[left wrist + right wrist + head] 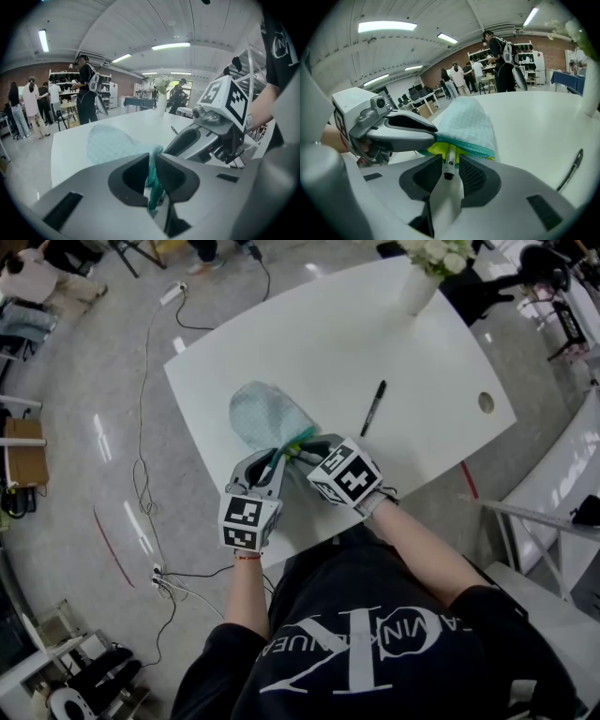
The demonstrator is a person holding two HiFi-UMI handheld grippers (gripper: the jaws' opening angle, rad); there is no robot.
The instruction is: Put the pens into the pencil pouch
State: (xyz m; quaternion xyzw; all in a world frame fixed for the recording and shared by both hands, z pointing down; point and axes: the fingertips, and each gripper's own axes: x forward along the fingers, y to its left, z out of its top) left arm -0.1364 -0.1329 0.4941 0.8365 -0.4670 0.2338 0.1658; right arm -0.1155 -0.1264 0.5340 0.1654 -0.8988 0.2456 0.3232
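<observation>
A pale teal mesh pouch [267, 413] lies on the white table [394, 343], its mouth toward me. My left gripper [275, 457] is shut on the pouch's teal edge [153, 161] and holds the mouth up. My right gripper [309, 448] is at the mouth with a white pen [449, 159] between its jaws. The pen's far end sits inside the pouch's yellow-lined opening [440, 149]. The pads stand a little apart from the pen, so the gripper is open. A black pen [373, 409] lies loose on the table to the right of the pouch.
A white vase [419, 282] with flowers stands at the table's far edge. A round cable hole [486, 402] is near the right edge. Cables run over the floor to the left, and people stand far off in the room.
</observation>
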